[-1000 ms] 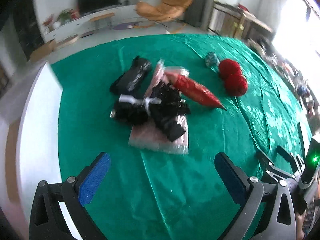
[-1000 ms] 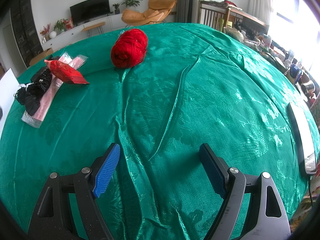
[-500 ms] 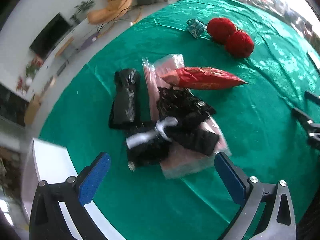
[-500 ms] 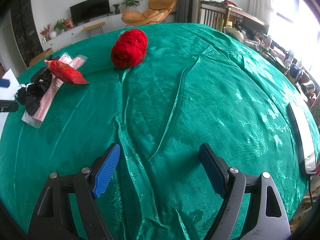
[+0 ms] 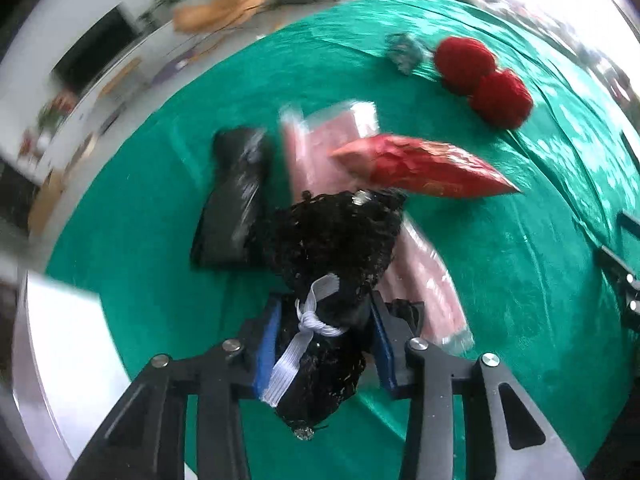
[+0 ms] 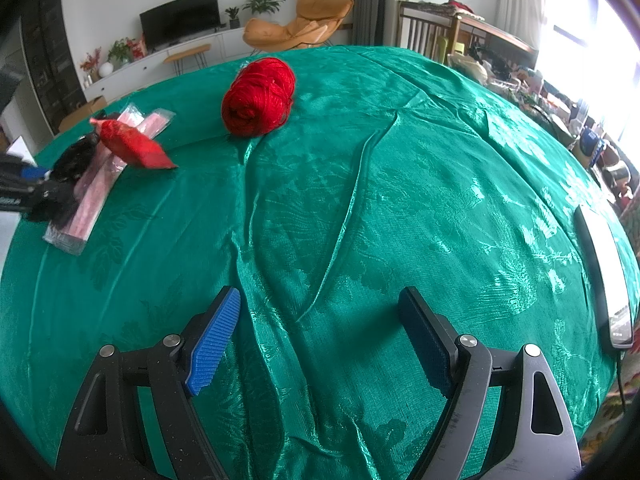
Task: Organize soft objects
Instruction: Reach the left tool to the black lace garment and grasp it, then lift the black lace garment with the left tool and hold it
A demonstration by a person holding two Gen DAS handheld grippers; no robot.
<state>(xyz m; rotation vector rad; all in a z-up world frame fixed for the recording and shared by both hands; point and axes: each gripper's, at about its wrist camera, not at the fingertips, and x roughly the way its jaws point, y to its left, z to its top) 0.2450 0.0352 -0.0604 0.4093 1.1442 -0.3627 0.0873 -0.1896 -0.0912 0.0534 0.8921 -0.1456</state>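
Bright window glare, motion blur, fisheye

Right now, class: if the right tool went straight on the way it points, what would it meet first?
The green tablecloth. The right tool stands open and empty, tilted down at bare, wrinkled cloth. Nothing lies in its line; the red yarn sits further off, to the left. Depth is hard to judge here.

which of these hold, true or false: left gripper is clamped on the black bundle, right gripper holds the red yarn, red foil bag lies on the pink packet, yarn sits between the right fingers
1. The left gripper is clamped on the black bundle: true.
2. The right gripper holds the red yarn: false, it is open over bare green cloth.
3. The red foil bag lies on the pink packet: true.
4. The yarn sits between the right fingers: false, it lies far off.
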